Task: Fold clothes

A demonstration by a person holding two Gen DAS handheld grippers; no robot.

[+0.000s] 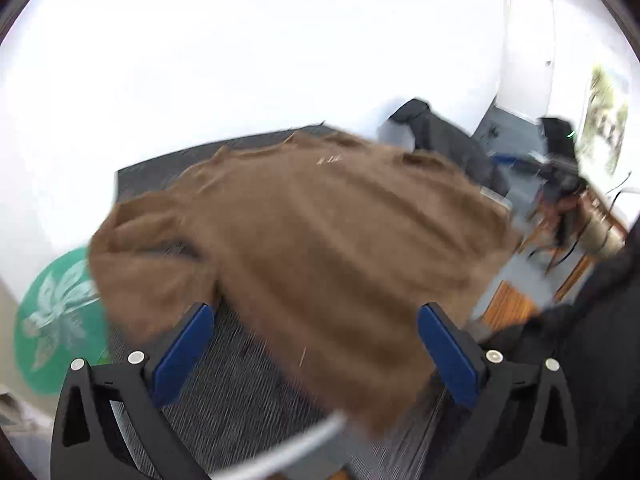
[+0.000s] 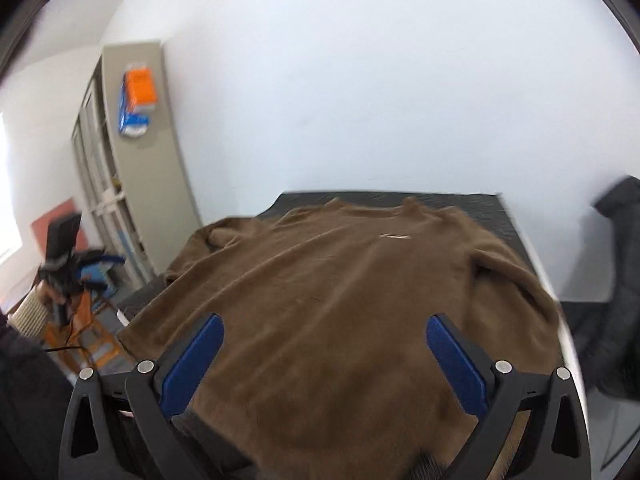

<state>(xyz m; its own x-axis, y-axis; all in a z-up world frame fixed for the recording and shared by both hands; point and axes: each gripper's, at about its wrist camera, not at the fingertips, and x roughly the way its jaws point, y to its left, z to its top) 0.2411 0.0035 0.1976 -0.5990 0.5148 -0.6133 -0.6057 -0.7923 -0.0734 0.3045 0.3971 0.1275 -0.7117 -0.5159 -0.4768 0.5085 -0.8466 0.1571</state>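
- A brown sweater (image 2: pixel 352 300) lies spread front-up on a dark textured tabletop (image 2: pixel 460 200), neckline toward the white wall (image 2: pixel 380 80), hem toward the cameras
- A small pale mark sits on the chest just under the neckline
- In the right wrist view one sleeve is bent back near the left shoulder, the other folds in along the right edge of the sweater
- The left gripper (image 1: pixel 316 312) has its blue-padded jaws spread wide – released, with nothing clamped; the sweater's hem shows between them, but the pads are not pressing on it
- The right gripper (image 2: pixel 326 322) also stands wide apart above the lower part of the sweater – not grasping any cloth
- A grey cabinet (image 2: pixel 132 168) stands at the left in the right wrist view
- A green round thing (image 1: pixel 60 320) with a white flower pattern shows low on the left in the blurred left wrist view
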